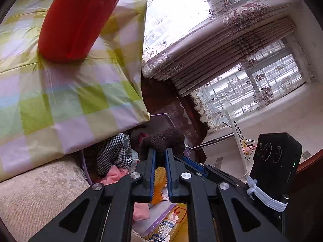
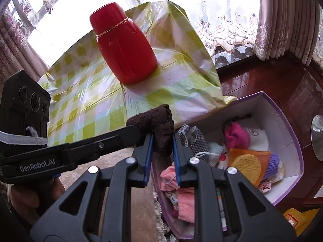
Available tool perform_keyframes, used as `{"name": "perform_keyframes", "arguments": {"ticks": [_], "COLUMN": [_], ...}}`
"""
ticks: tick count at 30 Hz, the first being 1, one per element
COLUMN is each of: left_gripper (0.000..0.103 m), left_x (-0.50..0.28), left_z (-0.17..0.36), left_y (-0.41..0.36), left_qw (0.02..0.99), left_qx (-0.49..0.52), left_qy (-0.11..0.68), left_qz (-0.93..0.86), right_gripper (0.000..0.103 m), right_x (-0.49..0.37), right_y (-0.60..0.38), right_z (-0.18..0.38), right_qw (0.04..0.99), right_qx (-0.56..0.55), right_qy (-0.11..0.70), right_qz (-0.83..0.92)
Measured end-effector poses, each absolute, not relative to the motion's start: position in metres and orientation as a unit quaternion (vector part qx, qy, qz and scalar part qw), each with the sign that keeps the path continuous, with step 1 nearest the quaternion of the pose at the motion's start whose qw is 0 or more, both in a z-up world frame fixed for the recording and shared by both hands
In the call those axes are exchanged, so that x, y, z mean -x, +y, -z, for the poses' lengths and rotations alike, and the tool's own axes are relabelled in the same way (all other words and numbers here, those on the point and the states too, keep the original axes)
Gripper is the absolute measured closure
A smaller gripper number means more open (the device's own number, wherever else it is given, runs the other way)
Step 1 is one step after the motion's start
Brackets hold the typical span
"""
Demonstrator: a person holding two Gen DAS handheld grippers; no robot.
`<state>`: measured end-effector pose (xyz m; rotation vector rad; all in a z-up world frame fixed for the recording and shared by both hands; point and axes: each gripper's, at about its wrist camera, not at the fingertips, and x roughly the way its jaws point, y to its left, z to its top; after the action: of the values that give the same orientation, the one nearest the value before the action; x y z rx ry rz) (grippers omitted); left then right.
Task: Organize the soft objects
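Both grippers pinched the same brown knitted cloth [image 2: 156, 128] – the right gripper [image 2: 162, 147] clamped on its lower part, the left gripper [image 1: 160, 157] closed narrowly on its other end and reaching in from the left in the right wrist view. Judging by that shared hold, the cloth was being carried or folded between the two hands. It hung in the air just above the near end of the purple-edged box [image 2: 282, 117], where pink, checked and orange soft things already lay. Its long axis ran roughly up the picture, bent over at the top toward the left gripper. Behind stood a red bottle [image 2: 123, 44] on a checked tablecloth [image 2: 80, 92] – apart from the work.
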<state>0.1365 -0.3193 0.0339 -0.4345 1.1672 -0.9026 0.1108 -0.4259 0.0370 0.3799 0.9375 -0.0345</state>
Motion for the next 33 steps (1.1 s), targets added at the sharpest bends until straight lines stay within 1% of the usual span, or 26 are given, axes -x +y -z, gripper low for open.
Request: {"name": "perform_keyframes", "arguments": {"ticks": [1,2,3,4,5,6,7,9,11,12,13,15,18,20,21,25,27,33], "left_gripper": [0.091,0.086,0.075,0.068,0.057,0.054,0.054,0.053,0.05,0.045,0.041,0.027,0.019,0.019,0.016,0.016,0.008,0.005], "left_x": [-0.136,-0.134,-0.133,-0.131,-0.129,-0.126,-0.123,-0.117,-0.105,-0.097,-0.087,-0.068,-0.044,-0.036,-0.034,-0.023,-0.021,-0.027], "left_z": [-0.035,-0.036,-0.037,-0.038,-0.038,-0.038,-0.037,-0.036,-0.037,-0.038,-0.04,-0.041,-0.037,-0.03,-0.026,-0.024,-0.024,-0.022], "left_y": [-0.33,-0.337,-0.346,-0.351,-0.353,-0.354,-0.354,-0.349,-0.343,-0.34,-0.337,-0.329,-0.315,-0.308,-0.304,-0.305,-0.31,-0.304], "left_qw": [0.72,0.721,0.723,0.727,0.731,0.733,0.735,0.742,0.753,0.76,0.768,0.779,0.789,0.79,0.791,0.804,0.809,0.807], "left_qx": [0.188,0.181,0.17,0.16,0.153,0.146,0.139,0.123,0.099,0.086,0.071,0.043,0.015,0.008,0.008,-0.023,-0.043,-0.017], "left_qy": [0.528,0.527,0.526,0.525,0.525,0.524,0.524,0.527,0.522,0.517,0.513,0.507,0.511,0.52,0.522,0.51,0.507,0.511], "left_qz": [0.41,0.413,0.414,0.413,0.41,0.408,0.407,0.397,0.388,0.383,0.376,0.366,0.342,0.325,0.319,0.305,0.296,0.295], "right_gripper": [0.081,0.08,0.08,0.08,0.077,0.069,0.056,0.046,0.045,0.041,0.036,0.028,0.027,0.027,0.027,0.026,0.026,0.026], "right_x": [-0.107,-0.105,-0.103,-0.1,-0.097,-0.095,-0.091,-0.082,-0.071,-0.065,-0.058,-0.043,-0.019,-0.005,0.0,0.009,0.008,0.008], "right_y": [-0.434,-0.44,-0.446,-0.451,-0.457,-0.461,-0.464,-0.466,-0.463,-0.461,-0.459,-0.452,-0.442,-0.439,-0.438,-0.436,-0.437,-0.439], "right_z": [-0.038,-0.039,-0.039,-0.039,-0.04,-0.039,-0.037,-0.034,-0.033,-0.034,-0.035,-0.037,-0.042,-0.045,-0.046,-0.051,-0.05,-0.047], "right_qw": [0.876,0.876,0.877,0.878,0.878,0.877,0.876,0.875,0.874,0.872,0.871,0.868,0.864,0.861,0.86,0.862,0.862,0.859], "right_qx": [-0.18,-0.177,-0.169,-0.163,-0.158,-0.154,-0.15,-0.133,-0.112,-0.107,-0.103,-0.093,-0.075,-0.079,-0.081,-0.067,-0.067,-0.068], "right_qy": [0.447,0.446,0.445,0.445,0.445,0.446,0.447,0.451,0.454,0.456,0.458,0.46,0.46,0.458,0.455,0.445,0.443,0.449], "right_qz": [0.029,0.041,0.057,0.07,0.081,0.089,0.097,0.118,0.132,0.14,0.148,0.162,0.189,0.206,0.215,0.233,0.236,0.236]}}
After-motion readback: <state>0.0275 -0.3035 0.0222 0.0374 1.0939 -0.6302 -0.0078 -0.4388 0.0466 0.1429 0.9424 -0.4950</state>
